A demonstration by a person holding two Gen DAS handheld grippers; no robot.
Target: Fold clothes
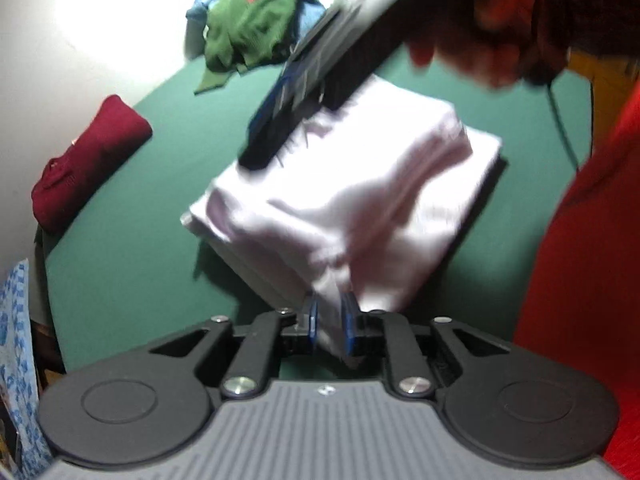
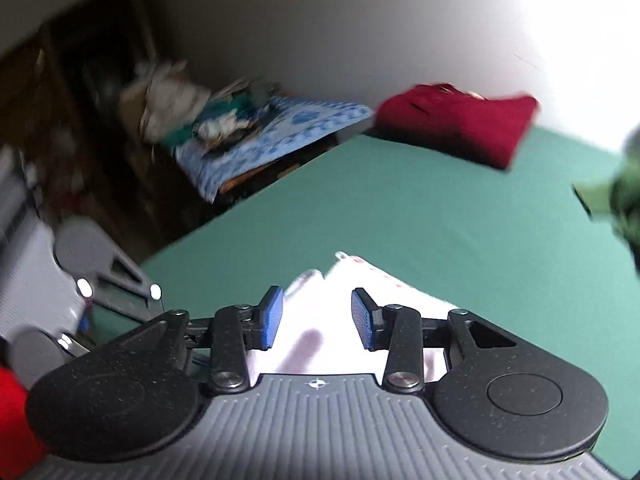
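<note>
1. Counting garments: one pale pink folded garment (image 1: 352, 196) lies mid-table, one dark red folded garment (image 1: 90, 164) sits well apart near the table's far edge by the wall, and one unfolded heap holds a green garment (image 1: 248, 28) on top of light blue cloth (image 1: 310, 16).
2. Two grippers show. The left gripper (image 1: 331, 326) has its blue pads (image 1: 349, 330) pinched narrowly on a near corner of the pink garment, which rises slightly off the surface there.
3. The right gripper (image 2: 318, 320) hangs over the pink garment with its jaws spread wide, nothing between them; in the left wrist view it appears blurred above the garment's far edge, held by one hand (image 1: 480, 24).
4. A green table covering (image 1: 132, 248) spans the whole work surface.
5. A plain white wall (image 2: 340, 32) stands behind; beside the table, one blue-and-white patterned cloth (image 2: 280, 132) carries a blurred clutter pile, next to dark wooden furniture (image 2: 80, 80).
</note>
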